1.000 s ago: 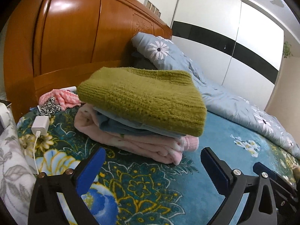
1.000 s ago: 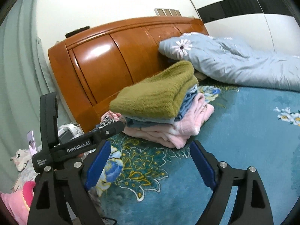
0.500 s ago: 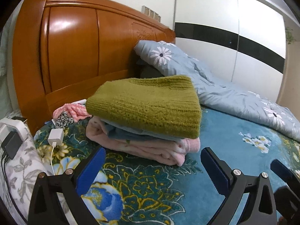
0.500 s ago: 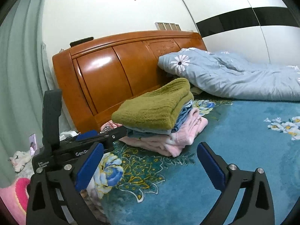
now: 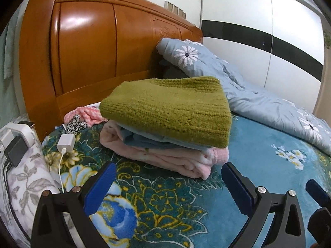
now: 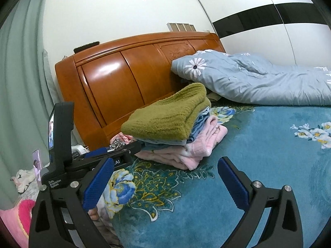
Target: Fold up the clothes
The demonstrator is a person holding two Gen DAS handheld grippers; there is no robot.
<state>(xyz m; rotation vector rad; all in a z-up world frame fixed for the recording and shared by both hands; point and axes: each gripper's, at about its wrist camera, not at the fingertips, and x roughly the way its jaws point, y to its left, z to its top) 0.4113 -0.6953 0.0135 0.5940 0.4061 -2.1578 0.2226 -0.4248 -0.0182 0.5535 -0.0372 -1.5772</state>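
Observation:
A stack of folded clothes sits on the teal flowered bed cover (image 5: 165, 202): a green knit sweater (image 5: 167, 107) on top, a light blue garment (image 5: 149, 140) under it, a pink fleece garment (image 5: 165, 157) at the bottom. The stack also shows in the right wrist view, with the sweater (image 6: 165, 117) on top. My left gripper (image 5: 166, 186) is open and empty, just in front of the stack. My right gripper (image 6: 165, 177) is open and empty, further back, to the right of the left gripper's body (image 6: 86, 161).
A wooden headboard (image 5: 86, 51) stands behind the stack. A blue-grey flowered quilt (image 5: 248, 91) lies along the far side. A pink cloth (image 5: 86, 113), a white charger with cable (image 5: 66, 142) and a power strip (image 5: 14, 136) lie at the left.
Both grippers have pulled back and tilted up from the stack, which now looks smaller and further off. Both stay open and empty. The stack has not moved.

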